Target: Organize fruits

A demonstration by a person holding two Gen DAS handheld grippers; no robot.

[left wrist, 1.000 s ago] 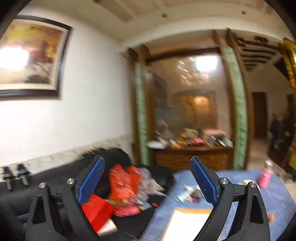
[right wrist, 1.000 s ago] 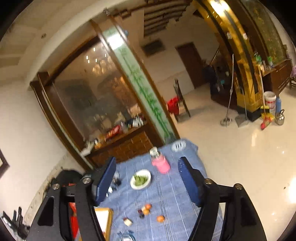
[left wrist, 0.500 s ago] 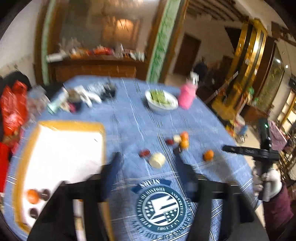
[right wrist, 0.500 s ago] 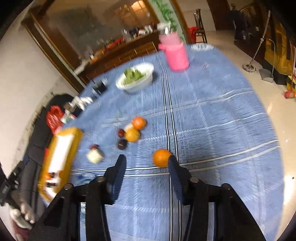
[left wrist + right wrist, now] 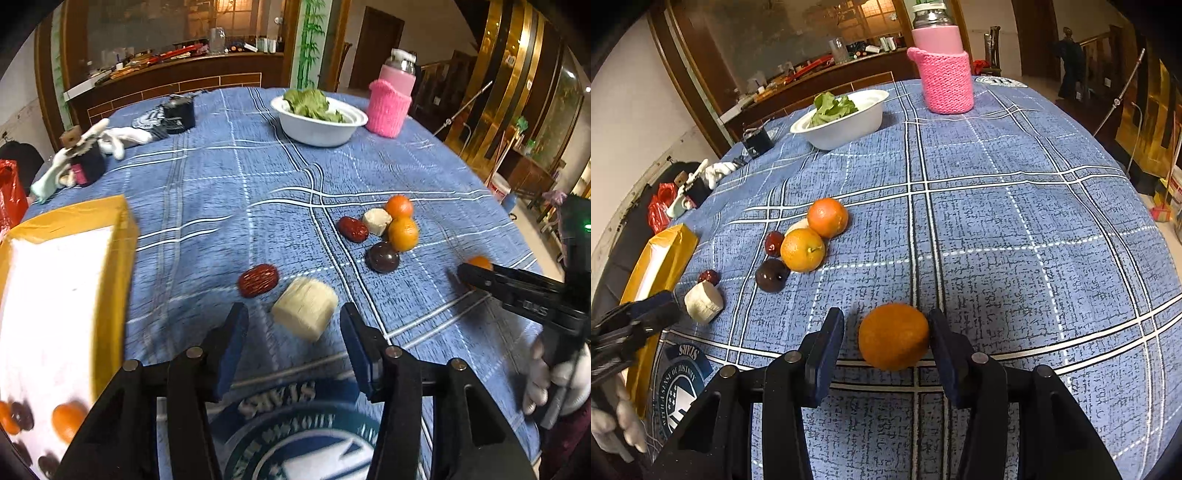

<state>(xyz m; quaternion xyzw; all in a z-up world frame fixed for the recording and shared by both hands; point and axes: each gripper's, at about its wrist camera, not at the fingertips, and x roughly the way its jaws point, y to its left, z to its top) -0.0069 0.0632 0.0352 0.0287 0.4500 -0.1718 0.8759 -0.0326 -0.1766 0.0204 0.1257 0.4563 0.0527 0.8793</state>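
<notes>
Fruit lies loose on the blue checked tablecloth (image 5: pixel 221 192). My left gripper (image 5: pixel 293 326) hangs low over it, jaws opening, with a cream cut chunk (image 5: pixel 304 314) between the pads and a gap on both sides. A red date (image 5: pixel 258 280) lies just beyond it. My right gripper (image 5: pixel 886 341) straddles an orange (image 5: pixel 894 341); the right pad is at its skin and the left pad stands clear. Two oranges (image 5: pixel 827 217), another date (image 5: pixel 353 229), a dark round fruit (image 5: pixel 771 275) and a second cream piece (image 5: pixel 376 220) cluster mid-table.
A yellow-rimmed white tray (image 5: pixel 122 236) at the left holds oranges and dark fruits. A white bowl of greens (image 5: pixel 319 123), a pink-sleeved bottle (image 5: pixel 389 105), black items and white gloves (image 5: pixel 125 136) sit at the far side. A gloved hand (image 5: pixel 554 380) grips the right tool.
Both grippers have swung down from facing the room to the table and their jaws have narrowed. The left now brackets the cream chunk, the right the orange.
</notes>
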